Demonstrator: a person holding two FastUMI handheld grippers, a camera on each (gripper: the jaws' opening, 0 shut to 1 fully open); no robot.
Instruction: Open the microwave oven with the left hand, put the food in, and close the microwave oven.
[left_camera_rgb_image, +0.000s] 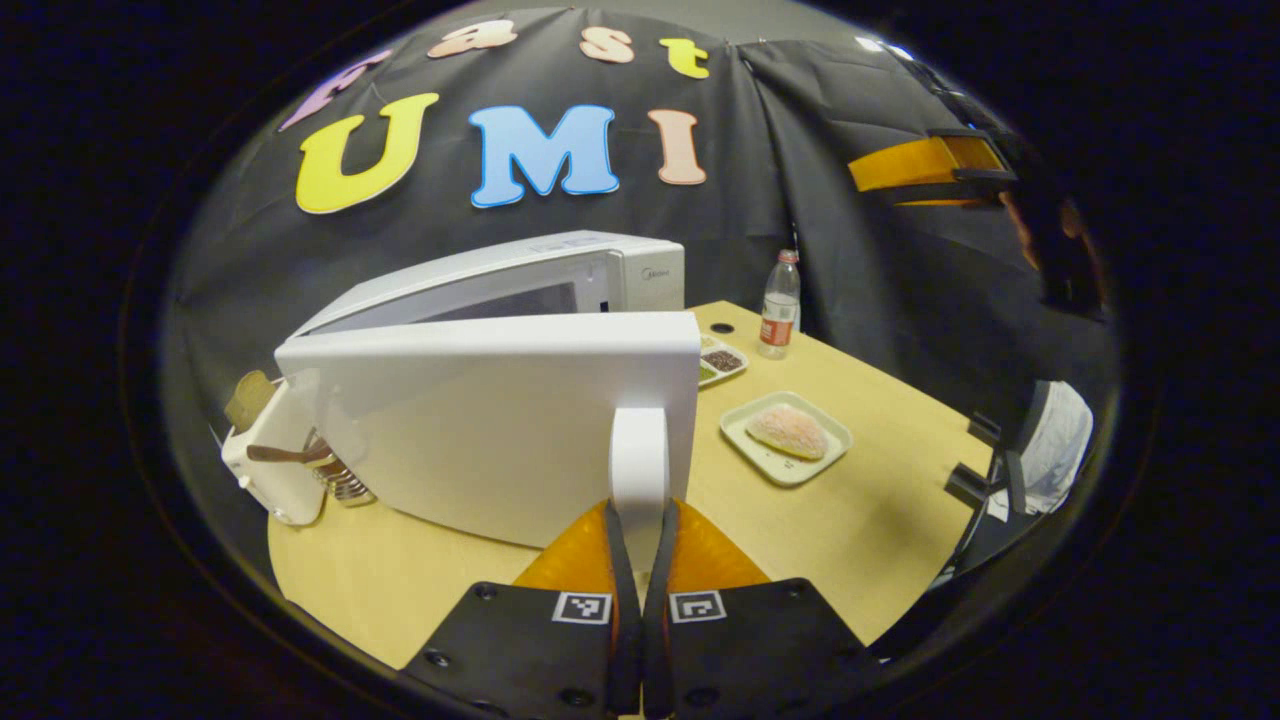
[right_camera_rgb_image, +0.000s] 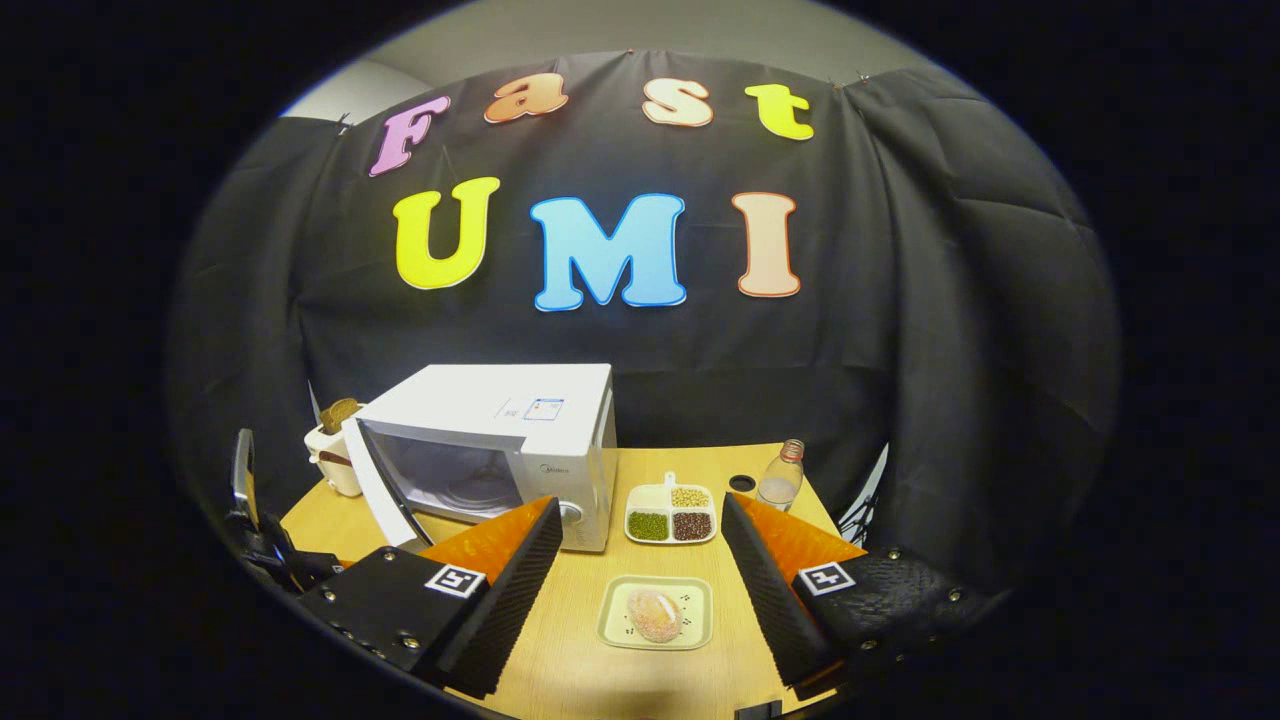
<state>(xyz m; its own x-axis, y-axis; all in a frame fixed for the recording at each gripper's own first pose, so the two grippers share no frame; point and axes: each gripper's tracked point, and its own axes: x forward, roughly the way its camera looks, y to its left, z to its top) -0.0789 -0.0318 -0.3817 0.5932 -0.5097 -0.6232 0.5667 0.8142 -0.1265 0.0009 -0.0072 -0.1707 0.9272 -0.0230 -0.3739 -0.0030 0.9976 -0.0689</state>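
Left gripper (left_camera_rgb_image: 640, 530) clamps microwave door handle (left_camera_rgb_image: 639, 455); right gripper (right_camera_rgb_image: 640, 555) agape.

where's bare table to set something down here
Bare table lies in front of the microwave, left of the food plate, and right of that plate toward the bottle. It is crowded around the divided dish beside the microwave.

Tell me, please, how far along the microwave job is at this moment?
The microwave door is already swung partly open, and the left gripper is shut on the door handle. The right gripper hangs open above the food, which sits untouched on its plate on the table. Left: put the food inside and close the door.
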